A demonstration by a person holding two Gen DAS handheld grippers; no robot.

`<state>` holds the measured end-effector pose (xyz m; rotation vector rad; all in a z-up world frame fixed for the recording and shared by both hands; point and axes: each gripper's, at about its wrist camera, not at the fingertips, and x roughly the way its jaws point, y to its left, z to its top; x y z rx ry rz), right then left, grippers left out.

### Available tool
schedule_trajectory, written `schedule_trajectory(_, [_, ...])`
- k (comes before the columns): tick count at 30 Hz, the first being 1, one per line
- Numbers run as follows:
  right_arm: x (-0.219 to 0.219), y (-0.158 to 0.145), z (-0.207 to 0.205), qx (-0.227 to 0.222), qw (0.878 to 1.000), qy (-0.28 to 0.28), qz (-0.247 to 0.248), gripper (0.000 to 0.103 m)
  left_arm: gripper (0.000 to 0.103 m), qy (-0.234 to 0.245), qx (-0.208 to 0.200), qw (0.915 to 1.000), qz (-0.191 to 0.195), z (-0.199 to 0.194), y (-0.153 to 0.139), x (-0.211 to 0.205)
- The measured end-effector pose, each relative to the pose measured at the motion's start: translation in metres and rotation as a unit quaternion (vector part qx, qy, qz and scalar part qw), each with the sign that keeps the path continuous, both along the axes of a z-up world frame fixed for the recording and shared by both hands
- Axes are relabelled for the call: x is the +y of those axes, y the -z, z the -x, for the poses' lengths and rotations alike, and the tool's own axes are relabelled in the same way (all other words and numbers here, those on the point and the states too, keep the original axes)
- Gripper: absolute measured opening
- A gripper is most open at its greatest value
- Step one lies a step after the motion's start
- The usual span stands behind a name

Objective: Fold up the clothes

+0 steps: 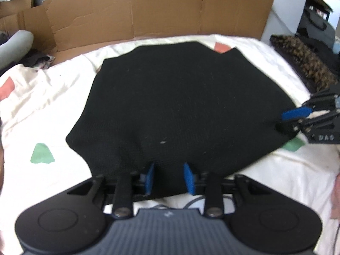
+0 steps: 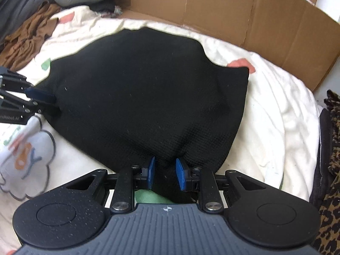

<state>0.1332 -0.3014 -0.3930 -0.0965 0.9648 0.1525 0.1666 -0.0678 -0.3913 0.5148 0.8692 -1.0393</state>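
Black knitted garment: spread flat at the middle of the cream bed sheet with coloured patches, partly folded.
Left gripper: at the garment's near hem, blue pads pinching a fold of knit.
Right gripper: at the garment's adjoining edge, pads likewise clamped on bunched fabric.
Brown cardboard sheet: upright behind the garment.
Leopard-print fabric: right of the garment, off the sheet.

Garment lies on bedsheet, cardboard behind, left gripper at its near edge
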Motion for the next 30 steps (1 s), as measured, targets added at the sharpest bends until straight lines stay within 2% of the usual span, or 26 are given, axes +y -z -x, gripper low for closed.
schedule_trajectory(1, [0.001,-0.003,0.001,-0.002,1.000,0.002,-0.003,0.028,0.050,0.001,0.003,1.0000,0.005,0.002,-0.003,-0.001])
schedule_trajectory(2, [0.003,-0.006,0.001,-0.005,1.000,0.000,-0.006,0.028,0.051,0.004,0.006,0.9999,0.010,0.005,-0.006,-0.003])
schedule_trajectory(6, [0.010,-0.010,-0.001,-0.010,1.000,-0.008,-0.010,0.028,0.051,0.023,0.002,0.9995,0.022,0.016,-0.011,-0.014])
schedule_trajectory(12, [0.016,-0.020,0.001,-0.036,0.999,-0.001,0.017,0.028,0.051,0.045,0.011,0.9984,0.033,0.025,-0.005,-0.030])
schedule_trajectory(17, [0.013,-0.018,0.005,-0.038,0.999,0.004,0.022,0.029,0.050,0.072,-0.002,0.9966,0.038,0.038,-0.001,-0.046])
schedule_trajectory(20, [0.015,-0.018,0.006,-0.050,0.999,-0.005,0.014,0.029,0.042,0.086,0.000,0.9949,0.052,0.043,-0.002,-0.049])
schedule_trajectory(22, [0.016,-0.018,0.007,-0.057,0.998,-0.012,0.008,0.029,0.026,0.089,0.013,0.9944,0.055,0.042,0.000,-0.051])
schedule_trajectory(24, [0.015,-0.011,0.005,-0.046,0.999,-0.014,0.007,0.028,0.017,0.093,0.023,0.9939,0.054,0.043,0.003,-0.053])
schedule_trajectory(26, [0.012,0.000,0.003,-0.030,0.999,-0.013,0.009,0.026,0.016,0.100,0.026,0.9931,0.056,0.046,0.004,-0.053])
schedule_trajectory(30, [0.008,0.005,0.005,-0.027,0.999,-0.016,0.018,0.023,0.016,0.105,0.025,0.9925,0.057,0.049,0.008,-0.054])
